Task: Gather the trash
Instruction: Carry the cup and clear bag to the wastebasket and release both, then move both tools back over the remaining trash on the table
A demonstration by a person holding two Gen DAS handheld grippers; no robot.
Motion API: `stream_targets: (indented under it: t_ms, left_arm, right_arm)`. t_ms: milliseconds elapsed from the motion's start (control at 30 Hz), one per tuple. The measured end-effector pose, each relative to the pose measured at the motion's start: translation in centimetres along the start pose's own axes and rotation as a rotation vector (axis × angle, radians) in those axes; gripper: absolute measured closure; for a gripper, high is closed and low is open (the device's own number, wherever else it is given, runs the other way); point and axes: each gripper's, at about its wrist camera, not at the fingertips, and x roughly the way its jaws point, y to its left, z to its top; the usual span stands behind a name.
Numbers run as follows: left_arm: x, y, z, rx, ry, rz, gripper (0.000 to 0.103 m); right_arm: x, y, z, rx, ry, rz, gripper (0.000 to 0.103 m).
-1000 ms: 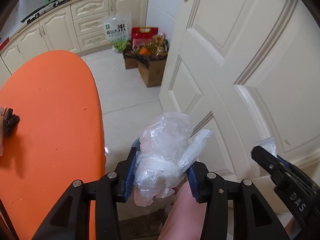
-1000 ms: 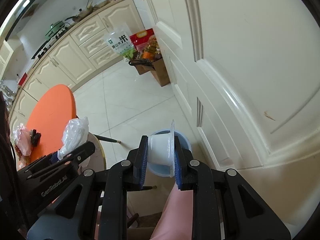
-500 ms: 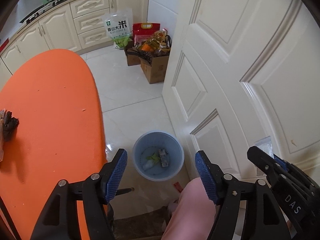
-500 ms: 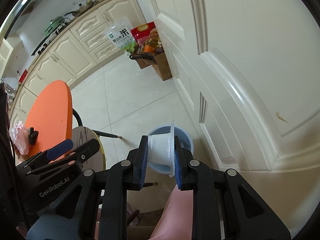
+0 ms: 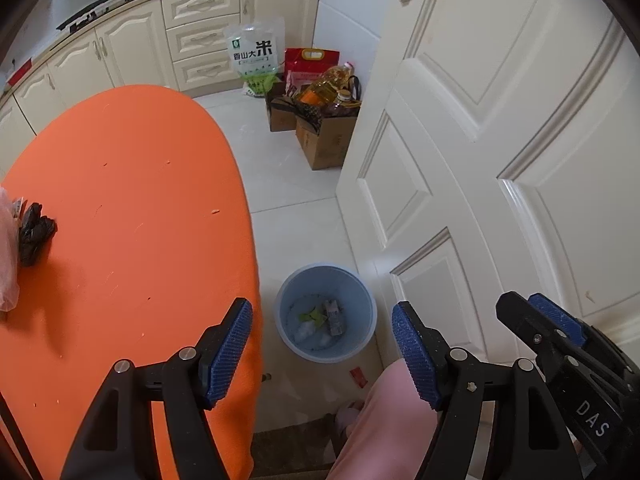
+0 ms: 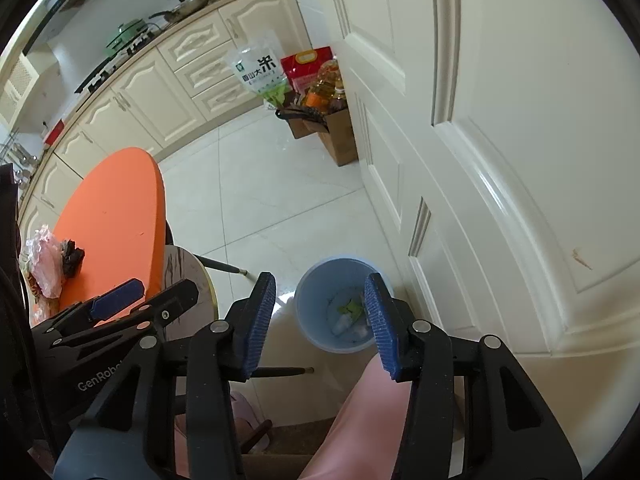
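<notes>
A light blue trash bin stands on the floor by the white door, with several pieces of trash inside; it also shows in the right wrist view. My left gripper is open and empty above the bin, beside the orange table. My right gripper is open and empty above the bin. A dark crumpled wrapper and a pinkish plastic bag lie on the table's left edge; both show in the right wrist view, the wrapper beside the bag.
A white panelled door rises right of the bin. Cardboard boxes with bottles and a rice bag sit by the cream cabinets. A small red scrap lies on the floor. A round stool stands beside the table.
My left gripper opened and the clear plastic bag dropped from it. My right gripper then opened and the white plastic cup left it. Both grippers are now empty.
</notes>
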Motion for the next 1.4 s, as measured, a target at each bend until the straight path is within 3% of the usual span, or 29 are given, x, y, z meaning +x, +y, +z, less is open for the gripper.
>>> stream_targets:
  t_ms: [367, 500, 633, 700, 1000, 1400]
  left_arm:
    - [-1.3, 0.2, -0.7, -0.008, -0.01, -0.003, 0.035]
    - [-2.3, 0.4, -1.5, -0.01, -0.023, -0.003, 0.035]
    - [-4.0, 0.6, -2.6, -0.012, -0.046, -0.003, 0.034]
    - [-4.8, 0.7, -3.3, -0.014, -0.062, -0.003, 0.033]
    - [-9.6, 2.5, -7.6, -0.045, -0.138, 0.008, 0.029]
    - [-16.3, 9.5, -14.2, -0.201, -0.231, 0.083, 0.019]
  right_arm:
    - [-1.5, 0.3, -0.8, -0.004, -0.017, -0.003, 0.056]
    - [-2.8, 0.5, -1.4, -0.005, -0.044, -0.03, 0.046]
    - [-4.3, 0.9, -2.1, -0.01, -0.07, -0.024, 0.043]
    - [-5.0, 1.2, -2.4, -0.013, -0.087, -0.029, 0.03]
    - [-8.9, 3.6, -4.4, -0.039, -0.184, -0.028, 0.009]
    - [-11.3, 11.2, -7.9, -0.165, -0.219, 0.043, 0.008]
